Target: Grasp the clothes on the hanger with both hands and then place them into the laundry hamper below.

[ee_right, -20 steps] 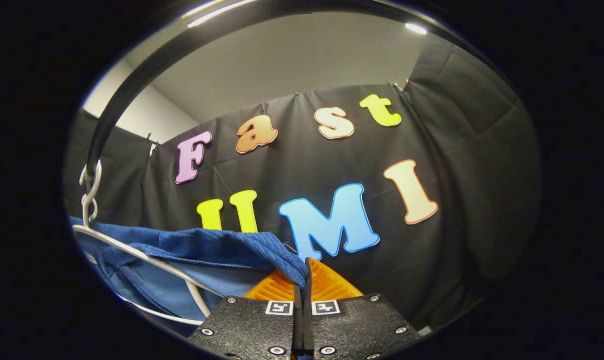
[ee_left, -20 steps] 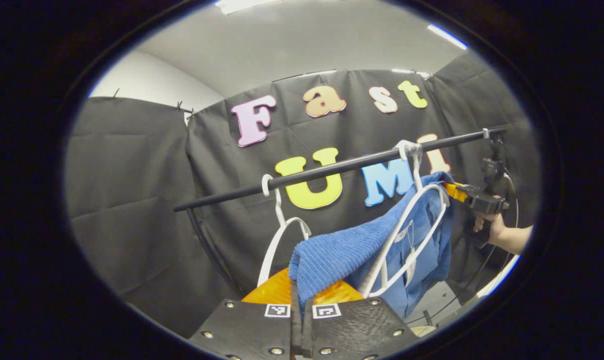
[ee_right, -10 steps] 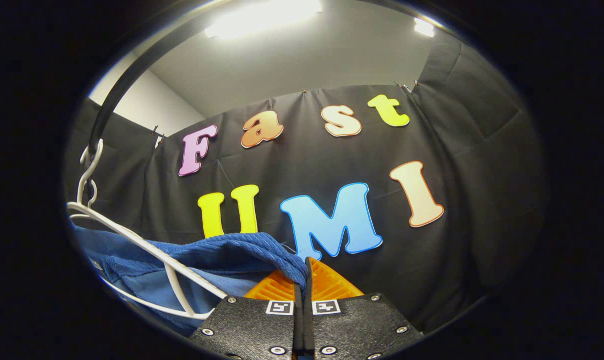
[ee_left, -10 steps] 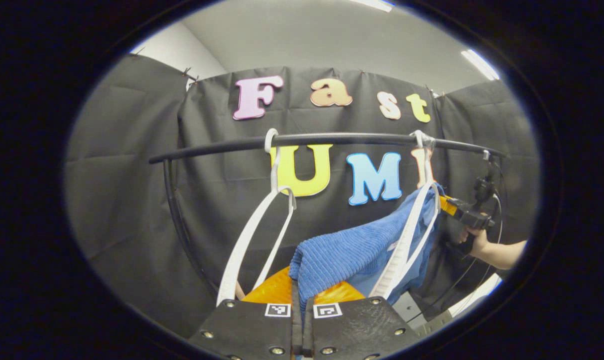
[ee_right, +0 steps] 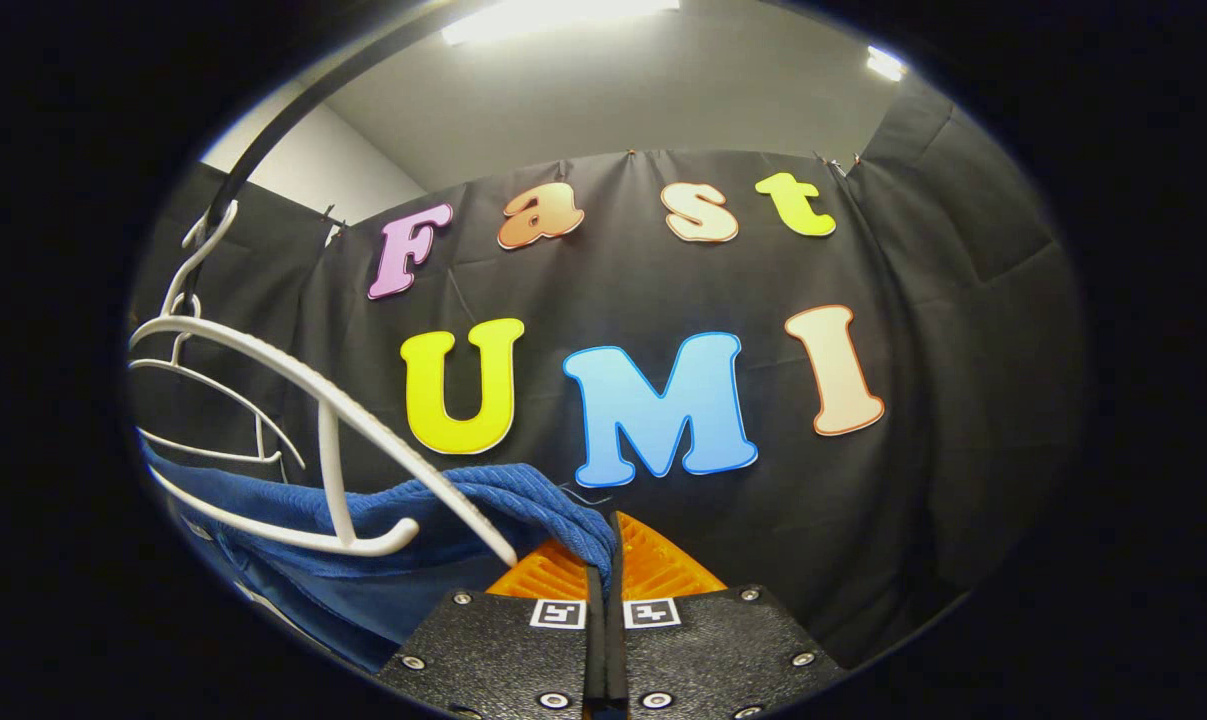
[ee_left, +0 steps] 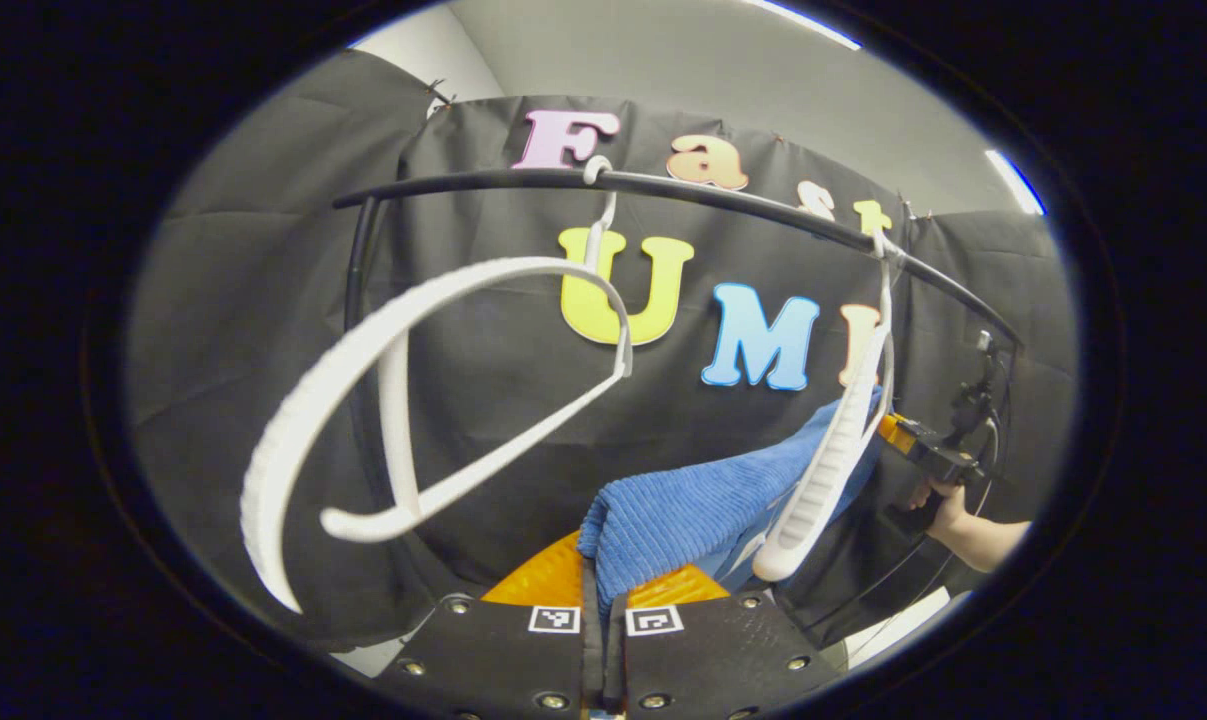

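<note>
While both tongs, left and right, are clamped on opposite ends of the blue garment, it stretches crosswise between them over the white hanger under the rail, with open room downward toward a hamper out of sight.

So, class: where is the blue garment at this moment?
The blue garment is stretched between both shut grippers, below the black rail, partly draped on the right-hand white hanger.
</note>
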Available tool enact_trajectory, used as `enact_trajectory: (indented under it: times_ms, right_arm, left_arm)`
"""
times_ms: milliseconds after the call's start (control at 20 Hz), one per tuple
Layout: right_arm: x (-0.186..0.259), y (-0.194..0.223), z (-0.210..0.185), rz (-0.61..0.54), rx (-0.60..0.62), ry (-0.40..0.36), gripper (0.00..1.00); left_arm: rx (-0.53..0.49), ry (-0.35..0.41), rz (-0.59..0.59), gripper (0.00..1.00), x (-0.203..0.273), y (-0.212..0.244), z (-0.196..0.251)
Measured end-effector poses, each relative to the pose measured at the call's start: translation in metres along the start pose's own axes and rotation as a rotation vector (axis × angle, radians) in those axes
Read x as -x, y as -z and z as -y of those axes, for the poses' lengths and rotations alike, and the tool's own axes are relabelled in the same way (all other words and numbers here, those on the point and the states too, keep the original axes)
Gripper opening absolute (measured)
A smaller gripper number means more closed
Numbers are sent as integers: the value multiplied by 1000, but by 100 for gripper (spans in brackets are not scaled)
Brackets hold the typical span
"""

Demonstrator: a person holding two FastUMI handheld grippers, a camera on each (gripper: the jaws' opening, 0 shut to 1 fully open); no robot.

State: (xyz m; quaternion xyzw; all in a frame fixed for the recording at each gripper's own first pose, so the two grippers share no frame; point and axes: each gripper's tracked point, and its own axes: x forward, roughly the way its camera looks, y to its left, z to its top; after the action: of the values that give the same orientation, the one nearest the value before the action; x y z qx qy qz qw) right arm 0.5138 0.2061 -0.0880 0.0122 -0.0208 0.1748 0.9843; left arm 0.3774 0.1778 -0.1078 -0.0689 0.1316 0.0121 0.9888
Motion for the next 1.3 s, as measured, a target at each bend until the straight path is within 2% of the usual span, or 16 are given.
enact_trajectory:
  times_ms: [150,300,650,850,1100,1300]
  right_arm:
    - [10,13,1,-40,10,-6,0]
    - [24,22,1,-65,25,-5,0]
    - [94,32,8,-97,47,-21,0]
    - [136,34,15,-131,-1,-43,0]
    - [199,36,31,-162,12,-35,0]
    - [252,40,38,-223,-10,18,0]
  left_arm:
    - [36,-15,-20,2,-2,16,0]
    - [68,-43,-40,2,21,37,-2]
    - [28,-131,-41,2,91,67,13]
    - [29,-166,-29,2,127,89,29]
    - [127,-172,-25,2,175,127,41]
    - [175,-149,-14,2,193,124,36]
